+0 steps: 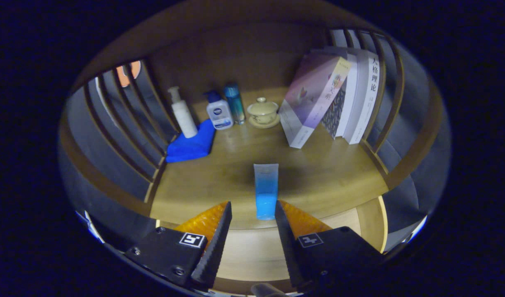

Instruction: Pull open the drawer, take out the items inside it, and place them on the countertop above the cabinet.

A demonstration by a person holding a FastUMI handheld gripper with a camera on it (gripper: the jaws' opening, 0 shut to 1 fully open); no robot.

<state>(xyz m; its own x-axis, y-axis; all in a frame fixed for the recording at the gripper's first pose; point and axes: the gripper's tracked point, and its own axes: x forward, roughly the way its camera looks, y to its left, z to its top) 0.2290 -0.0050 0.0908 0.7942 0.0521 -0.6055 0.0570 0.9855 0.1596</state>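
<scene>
One squeeze tube was what mattered here, standing upright on its cap near the front edge of the bench, just ahead of the fingers and roughly centred between them. The hand-held gripper was spread wide, neither finger touching the tube, so nothing was being pinched.

Handling-wise, that tube looked light and soft: clear plastic up top, blue gel settled in the lower half. Squeeze hard and it would probably cave or slip out, and a nudge would likely tip it since it stood tall on a narrow base. The firmer lower part near the cap seemed the safer spot to hold, if it needed regripping at all.

Room was decent. The middle of the bench was bare wood around the tube. Toward the back edge sat a white pump bottle, a smaller bottle, a teal can and a lidded teacup on its saucer, with a blue cloth at the back left and leaning books at the back right. Slatted rails closed off both sides, so the way out was straight back over the front edge. The teacup looked like the breakable one, but it was well apart from the tube.
</scene>
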